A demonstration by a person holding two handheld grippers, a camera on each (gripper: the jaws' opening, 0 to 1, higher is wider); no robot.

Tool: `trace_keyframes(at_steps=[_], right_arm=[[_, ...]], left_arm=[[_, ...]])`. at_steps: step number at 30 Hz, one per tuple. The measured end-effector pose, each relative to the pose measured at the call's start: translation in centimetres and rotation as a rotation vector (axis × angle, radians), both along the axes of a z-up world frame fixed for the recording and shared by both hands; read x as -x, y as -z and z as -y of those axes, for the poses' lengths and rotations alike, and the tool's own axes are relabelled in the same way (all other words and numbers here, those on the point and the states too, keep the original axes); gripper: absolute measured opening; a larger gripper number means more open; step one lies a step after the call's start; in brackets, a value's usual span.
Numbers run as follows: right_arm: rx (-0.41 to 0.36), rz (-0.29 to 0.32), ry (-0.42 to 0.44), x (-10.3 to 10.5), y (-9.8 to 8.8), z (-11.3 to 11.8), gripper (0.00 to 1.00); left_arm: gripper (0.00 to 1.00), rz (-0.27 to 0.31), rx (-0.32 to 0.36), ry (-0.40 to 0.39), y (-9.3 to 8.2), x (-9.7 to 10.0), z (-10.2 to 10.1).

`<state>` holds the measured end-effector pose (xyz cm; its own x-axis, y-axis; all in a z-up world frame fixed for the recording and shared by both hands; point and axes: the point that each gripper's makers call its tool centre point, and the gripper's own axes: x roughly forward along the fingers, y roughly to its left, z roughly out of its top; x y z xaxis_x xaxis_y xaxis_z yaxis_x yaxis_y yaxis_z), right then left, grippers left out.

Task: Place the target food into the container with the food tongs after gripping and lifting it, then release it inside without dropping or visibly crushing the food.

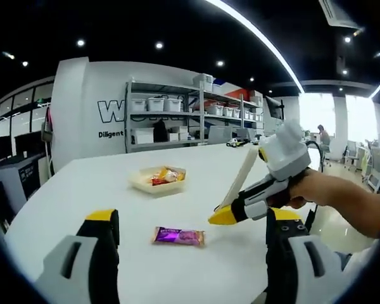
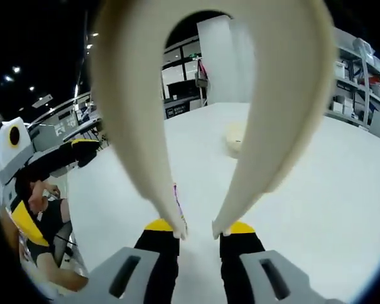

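Right hand-held gripper (image 2: 197, 231) clamped on cream tongs (image 2: 202, 95), apparently just above purple snack bar (image 1: 178, 236).

snack bar (image 1: 178, 237) before container (image 1: 158, 179), on table (image 1: 101, 183)

Lab (storage shelves (image 1: 190, 114), bins (image 1: 156, 104))

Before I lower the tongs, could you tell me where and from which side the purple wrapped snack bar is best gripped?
Grip the purple snack bar across its narrow width at the middle, coming straight down from above. It lies flat and alone on the white table, long side across the left gripper view, so the tongs held by the right gripper can straddle it. Squeeze lightly, probably; the wrapper looks soft.
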<state>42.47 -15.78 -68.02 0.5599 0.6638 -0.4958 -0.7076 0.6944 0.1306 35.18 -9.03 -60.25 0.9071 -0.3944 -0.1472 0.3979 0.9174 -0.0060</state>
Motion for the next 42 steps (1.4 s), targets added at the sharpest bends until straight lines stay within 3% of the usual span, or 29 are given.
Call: trace_keyframes(at_steps=[7, 14, 22, 24, 26, 34, 39, 42], right_arm=[[-0.027, 0.024, -0.007, 0.6, -0.8, -0.9, 0.19], [-0.072, 0.054, -0.012, 1.5, -1.6, -1.1, 0.20], [-0.043, 0.096, -0.013, 1.8, -1.0, 0.2, 0.20], [-0.104, 0.071, -0.002, 2.0, -1.5, 0.6, 0.19], [-0.107, 0.063, 0.004, 2.0, -1.6, 1.1, 0.19], [-0.113, 0.121, 0.019, 1.9, -3.6, 2.1, 0.20], [-0.112, 0.213, 0.001, 2.0, -5.0, 2.5, 0.20], [-0.133, 0.183, 0.004, 2.2, -5.4, 2.5, 0.20]], left_arm=[[0.95, -0.012, 0.004, 0.002, 0.2, -0.2, -0.1], [0.95, -0.016, -0.087, 0.030, 0.4, 0.1, 0.5], [0.95, -0.038, -0.091, 0.024, 1.5, 0.3, -0.6], [0.95, -0.053, -0.061, 0.012, 1.7, 0.3, -1.2], [0.95, -0.057, -0.055, 0.007, 1.7, 0.2, -1.4], [0.95, -0.062, -0.072, 0.013, 1.8, -0.2, -1.3], [0.95, -0.087, -0.068, 0.023, 2.7, 0.0, -1.3], [0.95, -0.097, -0.083, 0.031, 3.2, 0.1, -1.2]])
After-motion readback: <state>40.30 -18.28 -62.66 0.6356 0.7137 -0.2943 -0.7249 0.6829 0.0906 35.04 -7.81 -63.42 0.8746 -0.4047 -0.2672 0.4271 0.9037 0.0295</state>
